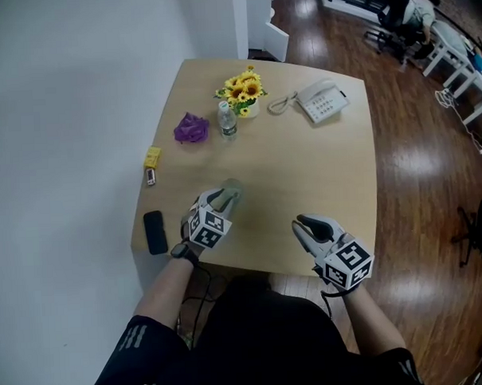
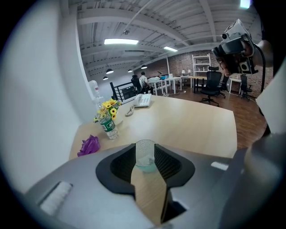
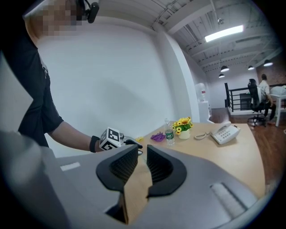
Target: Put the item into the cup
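A clear plastic cup (image 1: 231, 190) stands upright on the light wooden table (image 1: 304, 169), near its front left. In the left gripper view the cup (image 2: 145, 157) has a greenish bottom and a small pale thing inside; what it is I cannot tell. My left gripper (image 1: 224, 199) is right behind the cup, and its jaws stand apart with the cup at their tips (image 2: 145, 149). The pads do not visibly press on it. My right gripper (image 1: 303, 223) hovers over the front edge to the right. Its jaws (image 3: 142, 154) are slightly apart with nothing between them.
At the back stand a water bottle (image 1: 227, 120), a pot of sunflowers (image 1: 243, 92), a crumpled purple thing (image 1: 191, 128) and a white telephone (image 1: 321, 102). A yellow item (image 1: 152, 156) and a black object (image 1: 155, 231) lie along the left edge. A white wall runs on the left.
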### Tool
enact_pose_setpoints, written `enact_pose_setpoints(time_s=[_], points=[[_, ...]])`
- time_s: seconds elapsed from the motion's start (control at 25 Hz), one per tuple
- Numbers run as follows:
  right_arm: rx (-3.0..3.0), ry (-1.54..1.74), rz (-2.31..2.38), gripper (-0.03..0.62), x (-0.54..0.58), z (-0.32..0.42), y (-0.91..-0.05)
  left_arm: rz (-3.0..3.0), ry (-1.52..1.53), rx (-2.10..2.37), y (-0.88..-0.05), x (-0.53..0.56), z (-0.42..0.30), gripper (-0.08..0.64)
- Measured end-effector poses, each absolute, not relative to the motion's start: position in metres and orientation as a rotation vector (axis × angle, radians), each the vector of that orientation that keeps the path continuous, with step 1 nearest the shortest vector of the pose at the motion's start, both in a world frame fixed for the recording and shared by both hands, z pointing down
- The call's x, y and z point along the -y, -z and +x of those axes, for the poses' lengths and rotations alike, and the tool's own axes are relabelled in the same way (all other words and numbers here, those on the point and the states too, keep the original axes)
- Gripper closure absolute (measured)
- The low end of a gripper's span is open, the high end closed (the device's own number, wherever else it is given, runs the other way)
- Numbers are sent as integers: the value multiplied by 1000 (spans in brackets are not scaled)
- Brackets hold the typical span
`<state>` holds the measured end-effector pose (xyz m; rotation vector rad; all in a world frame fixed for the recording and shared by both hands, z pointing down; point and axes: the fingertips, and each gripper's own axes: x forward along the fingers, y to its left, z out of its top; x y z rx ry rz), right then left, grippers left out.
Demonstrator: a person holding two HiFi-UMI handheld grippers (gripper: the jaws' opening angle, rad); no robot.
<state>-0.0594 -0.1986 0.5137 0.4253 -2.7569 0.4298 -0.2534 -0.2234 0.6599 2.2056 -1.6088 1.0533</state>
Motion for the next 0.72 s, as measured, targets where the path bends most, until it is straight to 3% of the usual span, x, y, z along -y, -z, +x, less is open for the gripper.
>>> enact_pose_setpoints(time_s=[0.36,0.72], points=[[2836,-358,455,520,166,-42,-480,2325,-951,1691,-594,184,-225,434],[2916,-296,471,520,73,8,-450,2487,-813,1693,-521,52,-159,422]])
